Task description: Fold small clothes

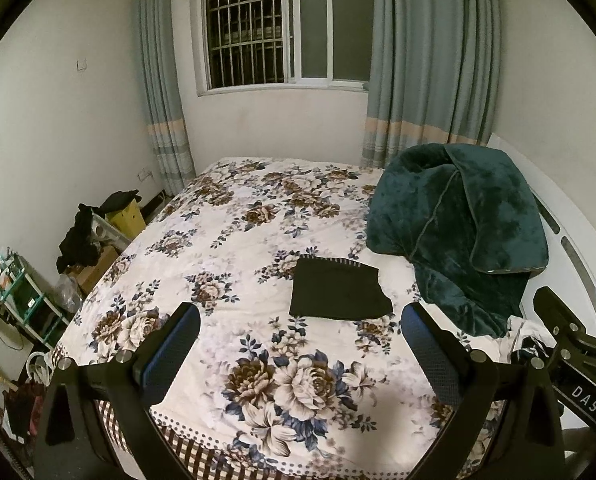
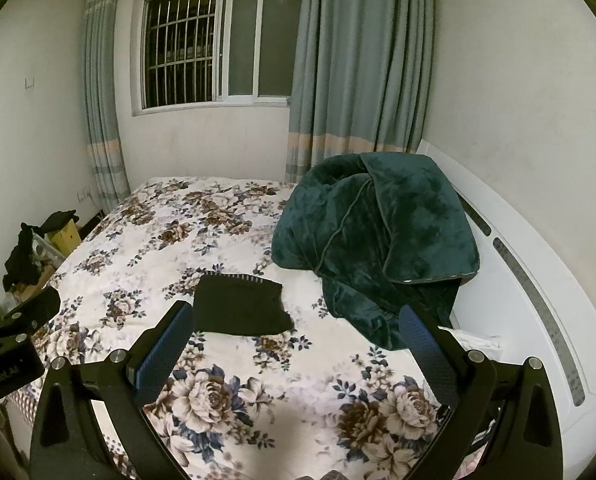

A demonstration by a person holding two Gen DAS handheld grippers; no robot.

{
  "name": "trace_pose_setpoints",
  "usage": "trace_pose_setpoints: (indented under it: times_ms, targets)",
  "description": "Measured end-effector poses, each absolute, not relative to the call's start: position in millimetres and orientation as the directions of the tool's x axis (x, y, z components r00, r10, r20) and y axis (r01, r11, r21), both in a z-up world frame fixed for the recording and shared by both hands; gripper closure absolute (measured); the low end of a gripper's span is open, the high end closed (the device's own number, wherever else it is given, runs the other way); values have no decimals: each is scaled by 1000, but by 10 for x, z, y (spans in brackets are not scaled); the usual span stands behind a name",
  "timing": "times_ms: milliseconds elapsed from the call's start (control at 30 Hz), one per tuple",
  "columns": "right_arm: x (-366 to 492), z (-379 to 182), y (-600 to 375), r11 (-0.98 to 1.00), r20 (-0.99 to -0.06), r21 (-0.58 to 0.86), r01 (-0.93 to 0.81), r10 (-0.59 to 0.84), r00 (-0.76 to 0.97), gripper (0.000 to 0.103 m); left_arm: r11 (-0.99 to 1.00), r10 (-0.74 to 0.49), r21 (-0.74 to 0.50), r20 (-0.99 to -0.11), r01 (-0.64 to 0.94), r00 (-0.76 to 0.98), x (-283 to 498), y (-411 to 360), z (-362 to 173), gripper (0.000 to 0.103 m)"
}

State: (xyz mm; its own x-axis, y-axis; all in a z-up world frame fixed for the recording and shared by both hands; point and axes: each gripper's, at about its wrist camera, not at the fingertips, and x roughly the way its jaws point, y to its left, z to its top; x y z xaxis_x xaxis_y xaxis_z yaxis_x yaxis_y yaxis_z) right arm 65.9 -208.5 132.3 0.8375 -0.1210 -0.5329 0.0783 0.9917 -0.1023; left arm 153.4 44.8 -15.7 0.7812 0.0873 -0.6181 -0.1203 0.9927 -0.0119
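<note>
L gripper (image 1: pixel 299 322): I hold it above the near edge of the bed, jaws spread wide, nothing between the blue pads (image 1: pixel 170 354). R gripper (image 2: pixel 296 322): same, jaws wide apart, empty, held above the bed's near part.

Task item: black folded garment (image 1: pixel 339 290), small, roughly rectangular, lying flat on the floral bedspread (image 1: pixel 226 216) approx mid-bed. A striped edge shows along its far side. In the R wrist view the garment (image 2: pixel 242 306) sits just past the L finger tip of that gripper; not touching as far as I can tell. Neither gripper has contact w/ it.

Dark green plush blanket (image 1: pixel 461 232) heaped on the R side of the bed, against the white headboard (image 2: pixel 537 280); its lower fold lies near the garment, apart from it.

Bkgd: barred window (image 1: pixel 282 28) w/ grey-blue curtains (image 1: pixel 429 60) either side. Floor L of bed: yellow box (image 1: pixel 130 218), black clothes (image 1: pixel 80 240) draped over clutter.

R gripper body visible at the R edge of the L wrist view.
</note>
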Motion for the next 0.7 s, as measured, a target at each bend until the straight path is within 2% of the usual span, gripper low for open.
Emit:
trace_pose_setpoints:
  times_ms: [700]
  targets:
    - [750,1334,-2099,992,-535,-103,68,-112,837,0,992,91,-12,-620,-125,779,1543,508,-172,0]
